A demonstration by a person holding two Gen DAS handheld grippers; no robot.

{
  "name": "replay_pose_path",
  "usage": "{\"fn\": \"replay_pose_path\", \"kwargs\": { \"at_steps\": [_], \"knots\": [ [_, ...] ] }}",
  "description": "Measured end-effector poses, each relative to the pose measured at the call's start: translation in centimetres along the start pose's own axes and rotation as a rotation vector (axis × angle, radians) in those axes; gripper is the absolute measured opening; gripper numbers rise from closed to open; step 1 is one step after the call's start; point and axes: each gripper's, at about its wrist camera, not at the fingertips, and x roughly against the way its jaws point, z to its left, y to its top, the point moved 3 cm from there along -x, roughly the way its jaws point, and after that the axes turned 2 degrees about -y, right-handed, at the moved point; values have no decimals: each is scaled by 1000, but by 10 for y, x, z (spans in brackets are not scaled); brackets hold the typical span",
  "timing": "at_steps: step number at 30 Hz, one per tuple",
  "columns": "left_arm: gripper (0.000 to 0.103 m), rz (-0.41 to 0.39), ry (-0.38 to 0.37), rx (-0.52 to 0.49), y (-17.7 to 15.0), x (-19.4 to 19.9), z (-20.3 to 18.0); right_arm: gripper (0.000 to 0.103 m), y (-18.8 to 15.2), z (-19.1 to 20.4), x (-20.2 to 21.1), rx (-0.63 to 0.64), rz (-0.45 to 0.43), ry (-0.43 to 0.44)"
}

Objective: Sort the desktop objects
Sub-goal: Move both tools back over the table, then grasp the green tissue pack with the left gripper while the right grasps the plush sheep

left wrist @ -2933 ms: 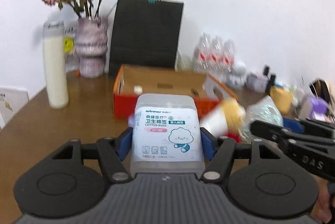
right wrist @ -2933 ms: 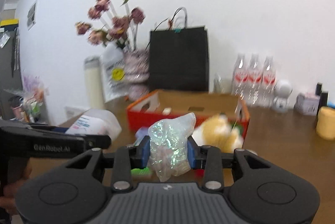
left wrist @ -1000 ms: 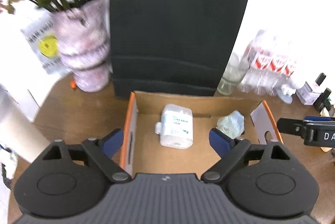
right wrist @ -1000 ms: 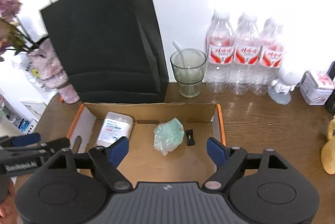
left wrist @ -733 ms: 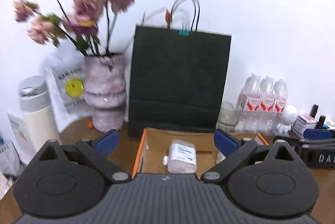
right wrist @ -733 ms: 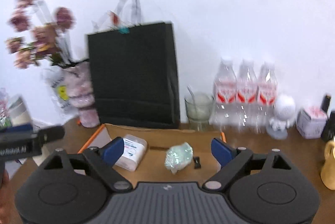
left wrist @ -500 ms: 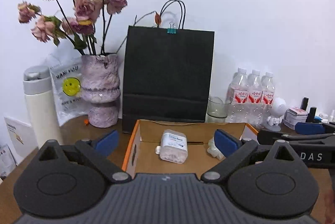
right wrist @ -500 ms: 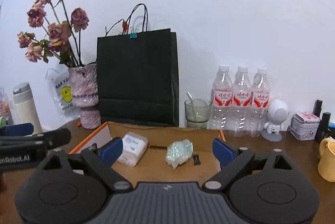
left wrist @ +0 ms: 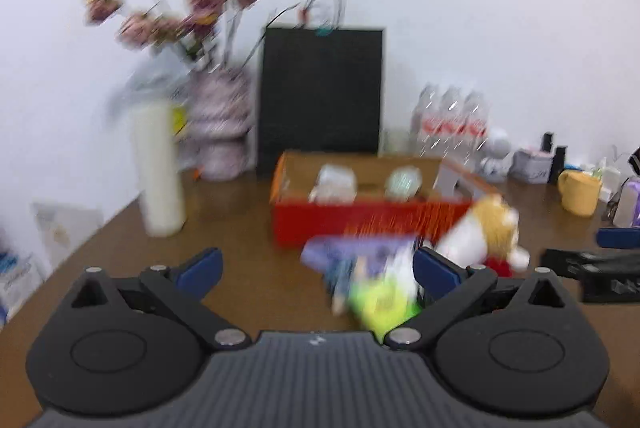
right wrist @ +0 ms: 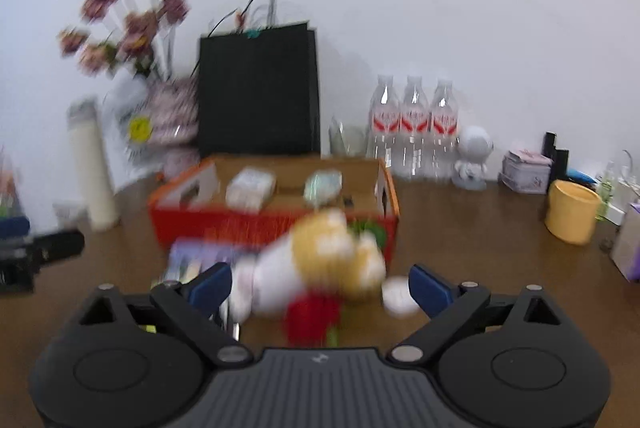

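Observation:
Both views are motion-blurred. An orange cardboard box (left wrist: 372, 224) (right wrist: 276, 224) stands mid-table and holds a white cotton-bud pack (left wrist: 334, 181) (right wrist: 251, 187) and a crumpled iridescent bag (left wrist: 404, 179) (right wrist: 322, 183). In front of the box lie a yellow-and-white plush toy (left wrist: 480, 228) (right wrist: 320, 264), a purple flat pack (left wrist: 356, 248) (right wrist: 200, 256) and a green item (left wrist: 382, 302). My left gripper (left wrist: 316, 268) is open and empty, close to the purple pack and green item. My right gripper (right wrist: 320, 286) is open and empty, with the plush toy between its fingers' line of sight.
Behind the box stand a black paper bag (left wrist: 320, 91), a vase of dried flowers (left wrist: 218, 131), a white thermos (left wrist: 160, 167), three water bottles (right wrist: 412, 123) and a glass (right wrist: 344, 139). At right are a white figurine (right wrist: 472, 155), a yellow mug (right wrist: 572, 211) and small boxes.
Both grippers let go of the cotton-bud pack and the iridescent bag into the box, then drew back and down toward the table front, so the plush toy and packs now show.

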Motion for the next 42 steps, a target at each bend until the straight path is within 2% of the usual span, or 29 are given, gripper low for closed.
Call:
{"fn": "replay_pose_path", "kwargs": {
  "at_steps": [2, 7, 12, 16, 20, 25, 29, 33, 35, 39, 40, 42],
  "knots": [
    [103, 38, -17, 28, -21, 16, 2, 96, -25, 4, 26, 32, 4, 6],
    [103, 64, -20, 25, -56, 52, -3, 98, -73, 18, 76, 60, 10, 52],
    [103, 113, -53, 11, -69, 56, -11, 100, -93, 34, 102, 104, -24, 97],
    [103, 117, -57, -2, -66, 47, -16, 100, -89, 43, 95, 133, -14, 109],
    [103, 153, -65, 17, -63, 27, -14, 100, -81, 36, 80, 81, 5, 128],
    [102, 201, -92, 18, -49, -14, -18, 99, -69, 15, 43, 15, 46, 87],
    [101, 178, -136, -8, -28, -57, -30, 97, -56, -3, 9, -67, 84, 79],
    [88, 229, -105, 1, -17, -105, -31, 94, -36, -10, -20, -112, 92, 93],
    [73, 270, -118, 14, -18, -123, -31, 94, -23, -10, -32, -114, 73, 87],
    [68, 326, -164, 67, -25, -135, -29, 95, 9, -11, -68, -121, 63, 58],
    [57, 314, -158, 49, -25, -135, -30, 94, 15, -12, -80, -118, 65, 40],
    [50, 311, -164, 41, -26, -133, -29, 89, 22, -12, -104, -105, 90, 11]
  ]
}}
